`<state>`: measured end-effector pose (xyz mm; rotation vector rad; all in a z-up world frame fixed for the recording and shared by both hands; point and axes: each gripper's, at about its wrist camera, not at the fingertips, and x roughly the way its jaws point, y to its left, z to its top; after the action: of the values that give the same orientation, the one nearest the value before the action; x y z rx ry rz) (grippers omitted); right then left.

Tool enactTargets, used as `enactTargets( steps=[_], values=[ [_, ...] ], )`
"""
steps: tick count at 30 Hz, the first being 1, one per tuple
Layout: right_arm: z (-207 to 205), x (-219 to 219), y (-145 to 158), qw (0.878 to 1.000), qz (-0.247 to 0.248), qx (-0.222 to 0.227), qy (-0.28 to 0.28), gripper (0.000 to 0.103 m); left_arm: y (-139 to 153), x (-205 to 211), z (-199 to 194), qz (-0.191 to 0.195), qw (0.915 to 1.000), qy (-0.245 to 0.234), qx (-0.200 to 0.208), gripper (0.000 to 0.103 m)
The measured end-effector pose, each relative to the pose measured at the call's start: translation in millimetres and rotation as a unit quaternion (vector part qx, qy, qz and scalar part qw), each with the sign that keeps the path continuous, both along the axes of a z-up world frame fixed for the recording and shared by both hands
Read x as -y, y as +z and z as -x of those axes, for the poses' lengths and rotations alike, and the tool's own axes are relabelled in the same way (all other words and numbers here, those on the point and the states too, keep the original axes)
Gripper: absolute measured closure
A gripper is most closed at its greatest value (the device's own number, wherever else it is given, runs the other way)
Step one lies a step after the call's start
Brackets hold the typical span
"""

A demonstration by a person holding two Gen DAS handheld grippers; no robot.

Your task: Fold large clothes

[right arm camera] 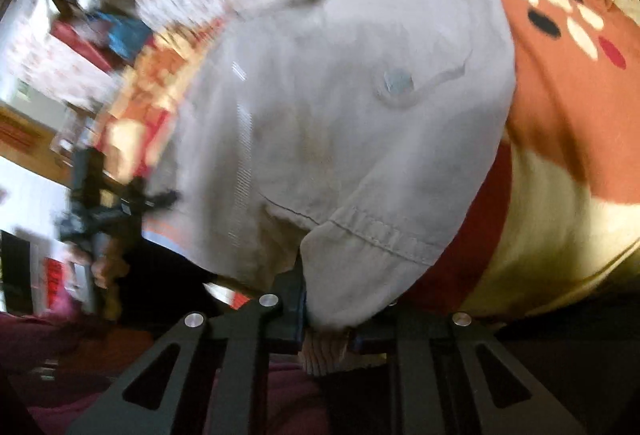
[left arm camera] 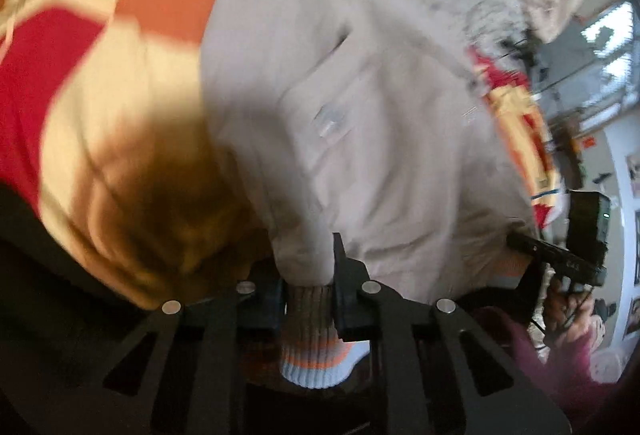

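Ribbed cuffs of the beige jacket (left arm camera: 360,139) are clamped in the closed left gripper (left arm camera: 308,299) and right gripper (right arm camera: 324,315), its hem hung over the bedspread (right arm camera: 560,139).

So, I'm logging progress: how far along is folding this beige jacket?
Early. Done: both grippers have hold of the ribbed hem of the beige jacket, left gripper, right gripper. In hand: it drapes, rumpled, over the orange bedspread. Left: no neat fold shows.

no readable text, pictures motion-blurred
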<state>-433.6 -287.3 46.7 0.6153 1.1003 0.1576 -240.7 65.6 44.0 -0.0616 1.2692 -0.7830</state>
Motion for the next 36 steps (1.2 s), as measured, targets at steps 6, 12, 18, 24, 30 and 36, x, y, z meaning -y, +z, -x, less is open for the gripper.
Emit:
enactTargets(
  steps=[6,12,18,24,30,36],
  values=[
    [-7,31,57,0.992,-0.046,0.114,-0.030,0.090,68,-5,-35,0.072,0.9937,0.035,0.078,0.088],
    [-46,61,82,0.978,-0.052,0.179,-0.093,0.091,96,32,-94,0.101,0.9845,0.073,0.124,0.088],
    [-115,93,94,0.970,-0.036,0.192,-0.145,0.091,108,65,-155,0.090,0.9786,0.092,0.160,0.089],
    [-173,145,87,0.963,-0.035,0.189,-0.191,0.091,97,121,-225,0.052,0.9770,0.112,0.174,0.089],
    [-234,196,43,0.964,-0.032,0.130,-0.229,0.089,52,176,-284,0.010,0.9807,0.119,0.155,0.084],
    [-234,215,42,0.954,0.014,0.141,-0.264,0.043,49,154,-311,0.033,0.9809,0.148,0.121,0.025]
  ],
)
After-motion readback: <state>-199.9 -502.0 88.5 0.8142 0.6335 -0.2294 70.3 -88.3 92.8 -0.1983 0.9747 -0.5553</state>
